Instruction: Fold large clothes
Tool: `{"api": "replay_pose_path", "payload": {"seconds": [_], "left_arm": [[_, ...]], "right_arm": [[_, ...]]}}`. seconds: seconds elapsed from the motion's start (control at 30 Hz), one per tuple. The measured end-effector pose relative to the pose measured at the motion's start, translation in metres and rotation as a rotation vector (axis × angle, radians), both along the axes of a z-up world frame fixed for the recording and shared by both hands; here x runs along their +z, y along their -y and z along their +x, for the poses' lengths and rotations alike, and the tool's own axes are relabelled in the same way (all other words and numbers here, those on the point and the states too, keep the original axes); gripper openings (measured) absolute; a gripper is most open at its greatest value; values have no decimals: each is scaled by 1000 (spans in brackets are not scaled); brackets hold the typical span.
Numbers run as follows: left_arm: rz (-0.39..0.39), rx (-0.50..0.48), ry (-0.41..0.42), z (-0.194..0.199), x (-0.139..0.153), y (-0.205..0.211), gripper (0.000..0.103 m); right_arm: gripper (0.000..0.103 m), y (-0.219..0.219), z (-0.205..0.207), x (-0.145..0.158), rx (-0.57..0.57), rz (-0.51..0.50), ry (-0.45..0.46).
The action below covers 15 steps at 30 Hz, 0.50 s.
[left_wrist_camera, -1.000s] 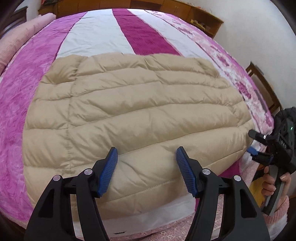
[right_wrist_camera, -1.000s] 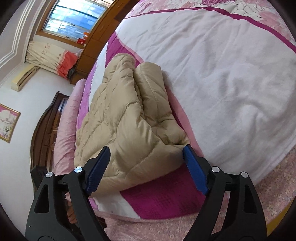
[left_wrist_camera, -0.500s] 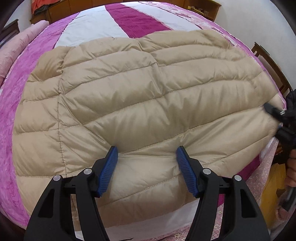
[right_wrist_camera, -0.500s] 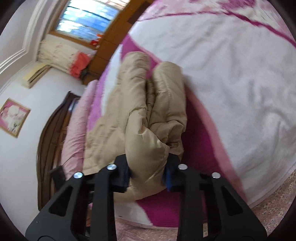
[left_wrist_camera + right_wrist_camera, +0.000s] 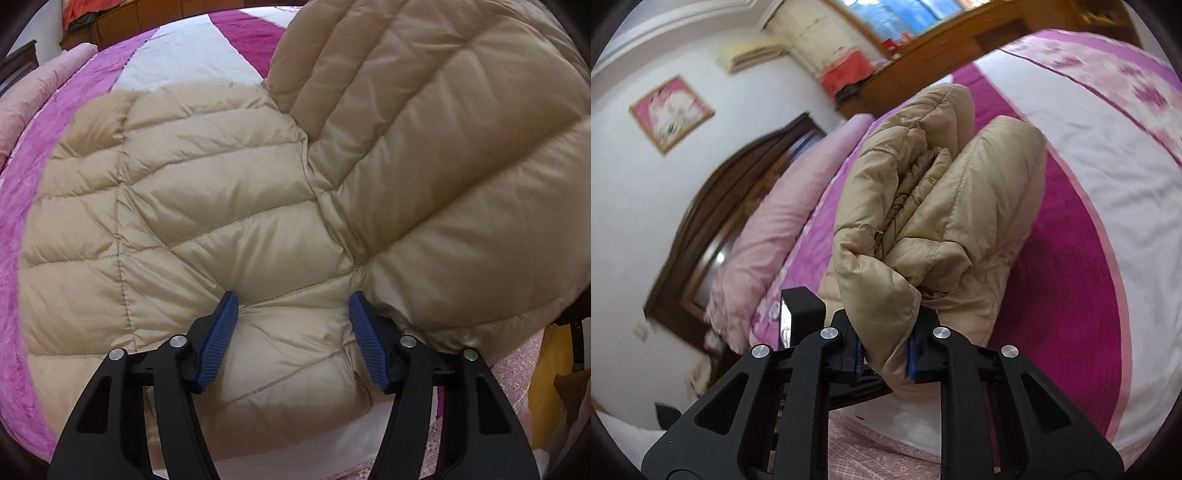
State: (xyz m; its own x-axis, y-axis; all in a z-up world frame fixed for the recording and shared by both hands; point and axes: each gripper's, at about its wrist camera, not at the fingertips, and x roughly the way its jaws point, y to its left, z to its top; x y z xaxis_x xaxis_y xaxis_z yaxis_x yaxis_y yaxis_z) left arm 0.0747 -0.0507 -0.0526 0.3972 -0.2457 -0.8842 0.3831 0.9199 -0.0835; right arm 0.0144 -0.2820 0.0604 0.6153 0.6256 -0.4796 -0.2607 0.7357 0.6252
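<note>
A beige quilted down jacket (image 5: 184,206) lies spread on the bed. My left gripper (image 5: 293,332) points down onto its near hem, and its jaws are closing with a puff of the jacket between the blue pads (image 5: 218,336). In the right wrist view my right gripper (image 5: 884,354) is still closing, pinched on a bunched side edge of the jacket (image 5: 942,206). That side is lifted off the bed. It rises as a big flap (image 5: 461,166) at the right of the left wrist view, curling over the flat part.
The bed has a pink, magenta and white striped cover (image 5: 192,48). A pink bolster pillow (image 5: 775,229) lies along a dark wooden headboard (image 5: 713,221). Wooden cabinets (image 5: 923,40) stand by the window. A yellow object (image 5: 554,354) sits beside the bed's near right corner.
My right gripper closed on the jacket's right edge and lifted it up and over toward the left. The left gripper stayed near the hem, its jaws slightly narrower.
</note>
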Motion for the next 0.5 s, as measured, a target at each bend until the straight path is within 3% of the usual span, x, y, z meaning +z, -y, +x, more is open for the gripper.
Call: {"api": "replay_pose_path", "payload": {"seconds": [0.13,0.27,0.33,0.4,0.5], "left_arm": [[-54,50,71,-19,33,-36,60],[-51,184,148,-27,58,-97,58],[-47,253,131,-16,52,-128,51],[-73,288,86,-1,44,-144,29],[-142,297,11,20,27,-159,20]], "right_arm": [[17,-20,9,10,24,-74,18],[17,-35,12,13,53,-120,33],[17,-46,14,17,75,-138,42],[17,-56,16,18,99,-153,48],[16,-78,19,22,137,-180,53]]}}
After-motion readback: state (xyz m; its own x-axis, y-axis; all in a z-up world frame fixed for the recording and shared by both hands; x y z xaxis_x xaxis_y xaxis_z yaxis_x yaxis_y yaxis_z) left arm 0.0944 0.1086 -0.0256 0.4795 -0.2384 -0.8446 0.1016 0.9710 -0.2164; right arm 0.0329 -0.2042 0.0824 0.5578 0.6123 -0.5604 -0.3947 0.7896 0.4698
